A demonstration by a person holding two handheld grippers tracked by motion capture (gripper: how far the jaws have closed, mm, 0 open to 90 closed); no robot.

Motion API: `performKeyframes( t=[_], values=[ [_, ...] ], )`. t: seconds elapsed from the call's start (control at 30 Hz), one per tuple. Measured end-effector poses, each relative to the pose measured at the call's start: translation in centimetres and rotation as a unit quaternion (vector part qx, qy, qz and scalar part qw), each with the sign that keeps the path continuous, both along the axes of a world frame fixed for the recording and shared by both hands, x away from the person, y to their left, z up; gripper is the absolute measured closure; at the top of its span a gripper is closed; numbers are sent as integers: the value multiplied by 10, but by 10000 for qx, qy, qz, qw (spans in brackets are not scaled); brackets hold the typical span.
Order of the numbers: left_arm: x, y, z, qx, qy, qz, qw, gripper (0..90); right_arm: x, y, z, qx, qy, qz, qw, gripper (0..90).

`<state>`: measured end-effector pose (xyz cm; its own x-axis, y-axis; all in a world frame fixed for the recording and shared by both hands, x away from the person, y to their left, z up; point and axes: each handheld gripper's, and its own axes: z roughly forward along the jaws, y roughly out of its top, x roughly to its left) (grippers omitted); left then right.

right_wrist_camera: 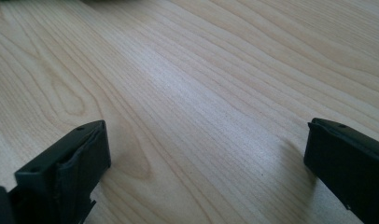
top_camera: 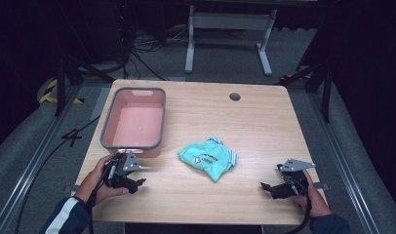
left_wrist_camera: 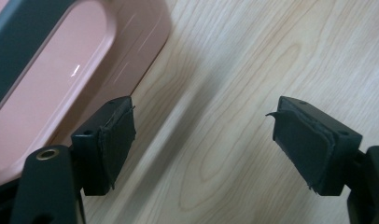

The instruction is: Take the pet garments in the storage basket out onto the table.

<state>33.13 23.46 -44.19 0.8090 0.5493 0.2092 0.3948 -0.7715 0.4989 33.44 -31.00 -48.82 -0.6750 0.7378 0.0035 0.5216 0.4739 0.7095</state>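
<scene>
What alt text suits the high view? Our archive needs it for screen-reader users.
A crumpled teal garment lies mid-table between two open hand-held grippers, left gripper and right gripper. A pink bin sits at the wooden table's left.

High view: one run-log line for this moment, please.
left tool: open, by pink bin | right tool: open, empty | teal garment: crumpled mid-table, untouched, outside bin
</scene>
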Motion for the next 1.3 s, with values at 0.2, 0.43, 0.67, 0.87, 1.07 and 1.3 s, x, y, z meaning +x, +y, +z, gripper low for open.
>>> performKeyframes(
  t=[0.2, 0.43, 0.67, 0.87, 1.07, 1.3],
  values=[
    [-3, 18, -8, -289, 102, 195, 9993, 199, 0, 0, 0, 1, 3, -3, 10000, 5],
    [-5, 42, -16, -831, 298, 419, 9952, 189, 0, 0, 0, 3, 2, 0, 10000, 5],
    [-16, 68, -29, -1136, 364, 611, 9910, 182, 0, -1, 0, 2, 7, 9, 10000, 5],
    [-23, 83, -39, -1501, 230, 740, 9856, 154, 0, -1, 0, 3, 11, 7, 10000, 5],
    [-25, 83, -40, -1560, 127, 768, 9847, 147, -1, -1, 0, 3, 11, 2, 10000, 5],
    [-25, 83, -40, -1562, 127, 768, 9847, 146, -2, -1, 0, 3, 0, -40, 10000, 5]
  ],
)
